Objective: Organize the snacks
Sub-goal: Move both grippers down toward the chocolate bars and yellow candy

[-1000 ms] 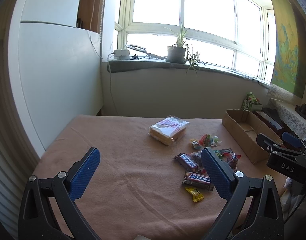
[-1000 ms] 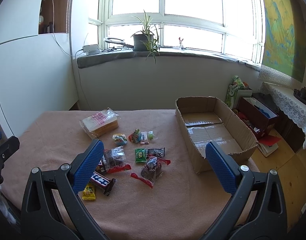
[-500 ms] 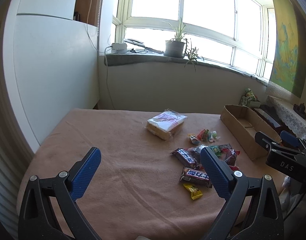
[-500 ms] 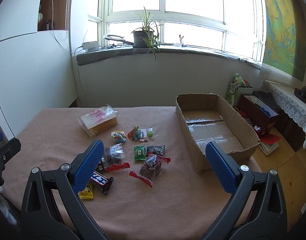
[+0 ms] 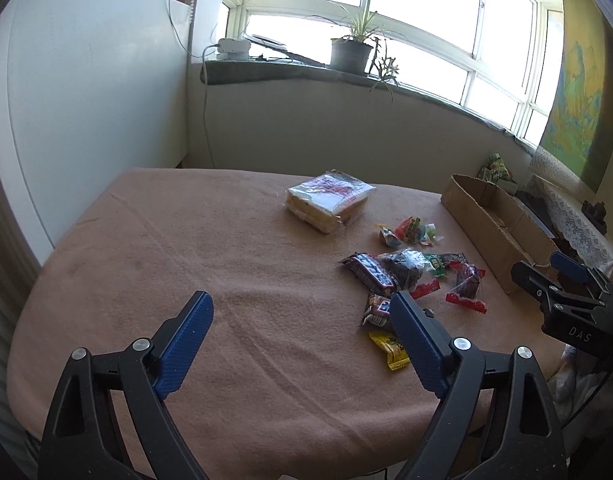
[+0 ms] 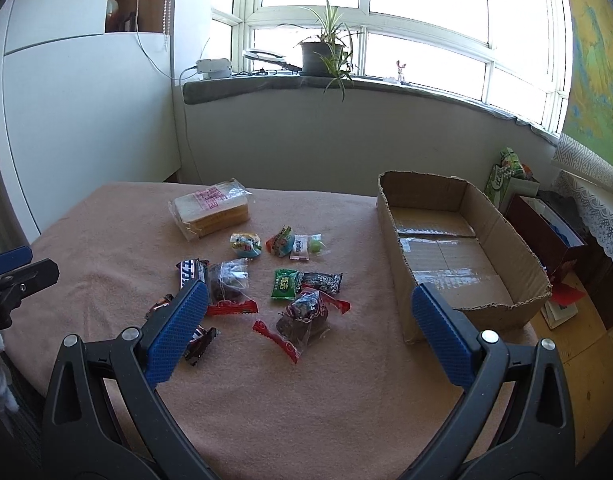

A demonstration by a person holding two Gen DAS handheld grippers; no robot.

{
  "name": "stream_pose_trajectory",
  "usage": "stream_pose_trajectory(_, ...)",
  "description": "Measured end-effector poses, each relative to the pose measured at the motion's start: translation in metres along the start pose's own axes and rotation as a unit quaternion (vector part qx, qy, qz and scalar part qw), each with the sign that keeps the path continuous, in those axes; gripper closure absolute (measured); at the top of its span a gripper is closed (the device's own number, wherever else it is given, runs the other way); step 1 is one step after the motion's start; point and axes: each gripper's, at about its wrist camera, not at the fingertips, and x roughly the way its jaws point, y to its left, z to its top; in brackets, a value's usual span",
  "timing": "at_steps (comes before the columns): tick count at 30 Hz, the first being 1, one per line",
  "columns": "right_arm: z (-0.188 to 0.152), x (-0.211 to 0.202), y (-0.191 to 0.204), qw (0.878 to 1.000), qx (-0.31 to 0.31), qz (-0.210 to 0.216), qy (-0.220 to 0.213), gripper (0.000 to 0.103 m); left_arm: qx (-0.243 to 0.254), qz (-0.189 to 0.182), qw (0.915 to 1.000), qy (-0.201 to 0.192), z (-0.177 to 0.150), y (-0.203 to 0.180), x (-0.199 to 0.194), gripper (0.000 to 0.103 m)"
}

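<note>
Several wrapped snacks lie in a loose heap on the pink cloth-covered table (image 5: 194,264): a dark chocolate bar (image 5: 369,274), a yellow candy (image 5: 389,351), a green packet (image 6: 284,283) and a clear red-ended packet of dark fruit (image 6: 306,316). A bagged loaf of sliced bread (image 6: 211,208) lies behind them. An empty, open cardboard box (image 6: 390,220) stands to their right. My left gripper (image 5: 300,304) hovers over bare cloth left of the heap, its jaws closing with nothing between them. My right gripper (image 6: 309,292) hangs open above the heap, touching nothing.
A white cabinet wall (image 5: 86,100) borders the table's left side. A windowsill with a potted plant (image 6: 320,54) runs behind. Right of the box, off the table, are a red box (image 6: 546,232), bags and a lace-covered shelf (image 6: 594,208).
Both grippers have sunk and tipped down toward the table, so the snacks look closer. The left jaws have narrowed a little. No snack has moved.
</note>
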Motion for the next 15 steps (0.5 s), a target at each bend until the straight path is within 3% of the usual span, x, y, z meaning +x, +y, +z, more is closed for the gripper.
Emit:
stream_pose_trajectory(5, -0.017, 0.017, -0.011, 0.999, 0.002, 0.015, 0.046, 0.001, 0.005, -0.021, 0.9994, 0.027, -0.010, -0.008, 0.009, 0.021)
stream_pose_trajectory(7, -0.022, 0.022, -0.012, 0.998, 0.004, 0.032, 0.058, 0.005, 0.006, -0.037, 0.9984, 0.043, -0.013, -0.013, 0.014, 0.022)
stream_pose_trajectory(9, -0.024, 0.026, -0.009, 0.996, -0.002, 0.052, 0.067, 0.009, 0.013, -0.053, 0.9968, 0.058, -0.019, -0.022, 0.018, 0.031)
stream_pose_trajectory(11, -0.022, 0.031, -0.002, 0.994, -0.013, 0.076, 0.074, 0.014, 0.021, -0.069, 0.9949, 0.070, -0.024, -0.031, 0.023, 0.033)
stream_pose_trajectory(15, -0.011, 0.043, 0.016, 0.981, -0.041, 0.157, 0.102, 0.016, 0.028, -0.098, 0.9899, 0.098, -0.033, -0.044, 0.035, 0.047)
